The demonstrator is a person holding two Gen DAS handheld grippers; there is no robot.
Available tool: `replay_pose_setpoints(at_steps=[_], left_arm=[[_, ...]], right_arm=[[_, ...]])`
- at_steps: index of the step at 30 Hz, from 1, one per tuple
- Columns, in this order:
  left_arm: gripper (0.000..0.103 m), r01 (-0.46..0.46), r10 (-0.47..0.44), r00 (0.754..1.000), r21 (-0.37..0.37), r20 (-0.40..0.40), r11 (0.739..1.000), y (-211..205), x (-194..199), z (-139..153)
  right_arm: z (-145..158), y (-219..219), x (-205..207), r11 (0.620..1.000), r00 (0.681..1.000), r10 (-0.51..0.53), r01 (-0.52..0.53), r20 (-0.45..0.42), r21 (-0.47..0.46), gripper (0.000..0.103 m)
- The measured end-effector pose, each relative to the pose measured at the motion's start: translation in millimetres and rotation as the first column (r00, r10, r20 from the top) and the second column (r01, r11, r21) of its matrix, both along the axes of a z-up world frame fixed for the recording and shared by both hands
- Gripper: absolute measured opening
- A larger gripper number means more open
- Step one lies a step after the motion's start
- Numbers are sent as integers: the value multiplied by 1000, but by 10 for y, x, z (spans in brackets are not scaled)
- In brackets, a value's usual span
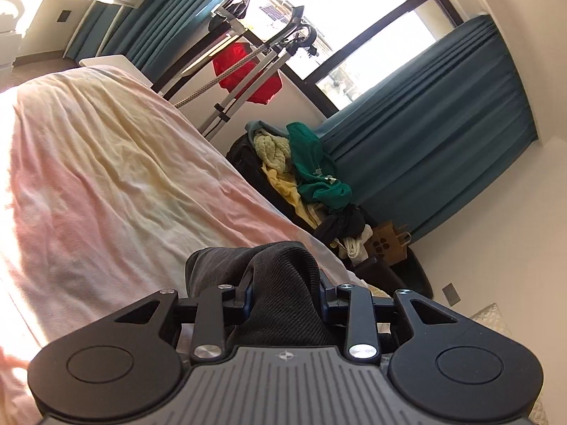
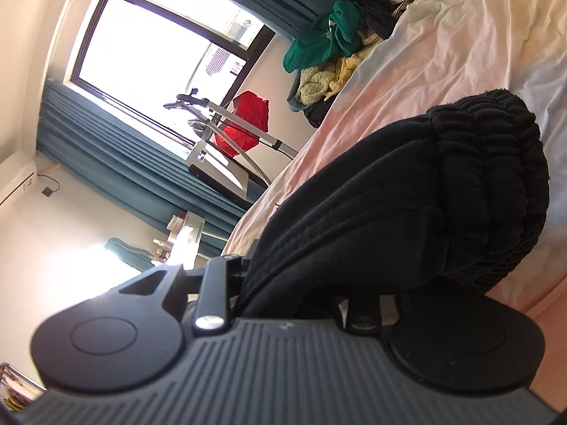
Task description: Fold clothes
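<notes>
A dark grey ribbed knit garment [image 1: 280,283] is bunched between the fingers of my left gripper [image 1: 285,292], which is shut on it just above the pink and cream bed sheet [image 1: 106,177]. In the right wrist view the same dark garment [image 2: 443,194] fills the middle, its ribbed cuff or hem bulging at the far end. My right gripper [image 2: 319,276] is shut on it; its fingertips are hidden under the cloth. The garment hangs low over the bed sheet [image 2: 443,53].
A heap of clothes [image 1: 304,173], green, yellow and black, lies on a dark suitcase beside the bed. A garment steamer stand [image 1: 248,60] with a red item stands by the window. Teal curtains [image 1: 425,134] and a paper bag [image 1: 388,244] are by the wall.
</notes>
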State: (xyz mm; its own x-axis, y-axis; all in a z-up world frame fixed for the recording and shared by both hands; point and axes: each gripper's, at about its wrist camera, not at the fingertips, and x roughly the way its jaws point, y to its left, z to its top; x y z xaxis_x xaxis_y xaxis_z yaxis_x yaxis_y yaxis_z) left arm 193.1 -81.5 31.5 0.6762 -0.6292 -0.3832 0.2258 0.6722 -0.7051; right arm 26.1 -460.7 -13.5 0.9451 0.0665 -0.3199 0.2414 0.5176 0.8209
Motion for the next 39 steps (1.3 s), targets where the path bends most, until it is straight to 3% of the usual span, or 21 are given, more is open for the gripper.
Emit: replay_pose_setpoints(at_steps=[4,7,10,14,18,21,27,29,33,36,39], left_arm=[[34,94,-93,995,-36,29,995,-942,245,111],[34,159,-155,987,-85,46,984,-1668,410,15],[34,215,-213,976,-88,41,973,-2422,627,-132],[34,275,-272,960,-31,71,961,-3212,819,-355],[34,310,-312,948,41,55,950,-3712,914,-732],[34,331,-333,943,81,16,940,-3713,945,-1122],[32,344,-341,939,150,-47,927,-3225,959,-1410],[18,349,-342,937,172,-69,921,-3061,964,-1504],[23,359,-342,933,216,-111,908,-2733,973,-1692],[23,389,-382,920,293,-83,873,-2607,782,-1527],[27,406,-435,900,389,-16,827,-2503,520,-1242]], right_arm=[[199,-709,40,996,998,-68,69,13,-57,36],[348,-1240,70,988,993,-118,120,25,-99,36],[497,-1772,101,975,985,-168,172,39,-141,35],[280,-2311,64,952,963,-264,270,62,-142,35],[-265,-2606,22,935,939,-344,344,16,-82,35],[-649,-2601,-25,938,938,-345,342,-44,-58,35],[-979,-2157,-85,964,960,-255,244,-113,-106,35],[-1158,-2005,-134,967,952,-255,245,-172,-74,38],[-1567,-1841,-311,952,936,-292,305,-198,36,48],[-1701,-1783,-432,930,927,-313,343,-208,132,55],[-1412,-1708,-518,937,912,-308,340,-270,83,55]])
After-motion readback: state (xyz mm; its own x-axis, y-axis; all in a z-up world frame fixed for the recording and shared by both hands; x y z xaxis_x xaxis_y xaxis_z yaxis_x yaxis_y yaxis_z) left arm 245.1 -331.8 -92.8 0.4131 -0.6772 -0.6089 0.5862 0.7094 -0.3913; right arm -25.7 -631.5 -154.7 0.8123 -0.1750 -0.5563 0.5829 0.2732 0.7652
